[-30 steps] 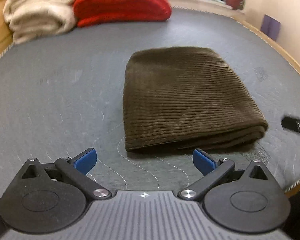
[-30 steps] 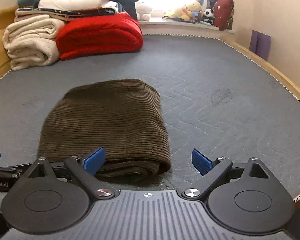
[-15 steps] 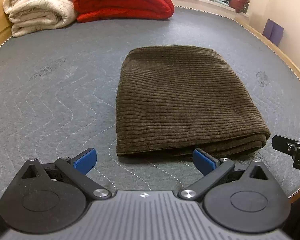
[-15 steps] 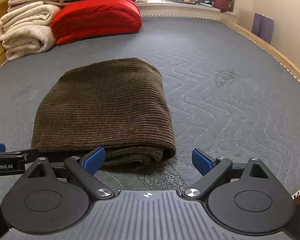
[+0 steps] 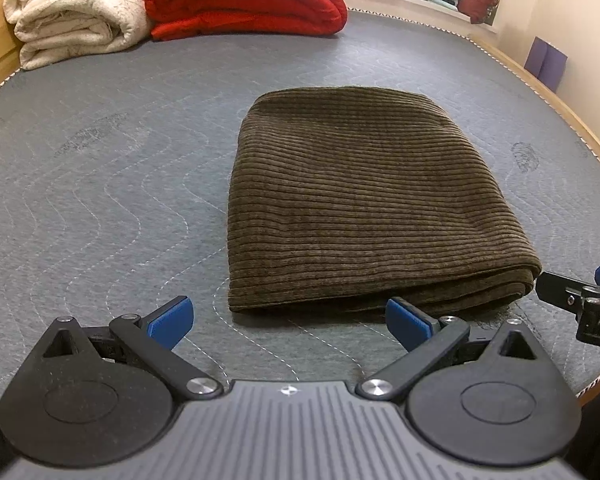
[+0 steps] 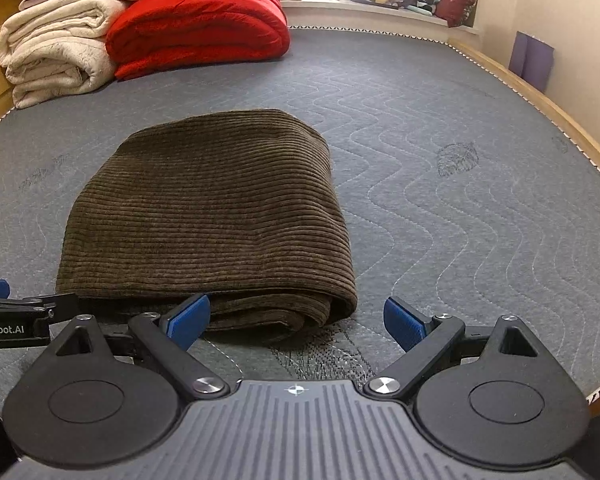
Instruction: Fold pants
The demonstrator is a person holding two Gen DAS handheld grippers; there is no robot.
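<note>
- Your brown corduroy pants (image 5: 364, 200) lie folded into a compact rectangle on the grey quilted mattress (image 5: 100, 184), toward its near edge, with the thick stacked layers facing you.
- Your left tongs (image 5: 288, 316) hover just short of that near edge, spread wide and grasping nothing; their right blue pad sits close to the fabric, though you cannot tell from this view whether it touches.
- Your right tongs (image 6: 296, 318) are likewise released and empty, straddling the bundle's near right corner, the left pad in front of the folded layers and the right pad over bare mattress.
- Each tool shows at the edge of the other's view, so you hold them side by side along the same edge, likely placed there to take both near corners at once or to let the bundle go evenly.
- Judged from the tidy, even stack, the folding looks finished or one fold away; a further fold would call for both pads to bite through all layers, since corduroy this thick could slip and splay.
- A cream blanket (image 6: 56, 48) and a red duvet (image 6: 200, 28) are stacked at the far end, well apart from the pants, leaving you working room.
</note>
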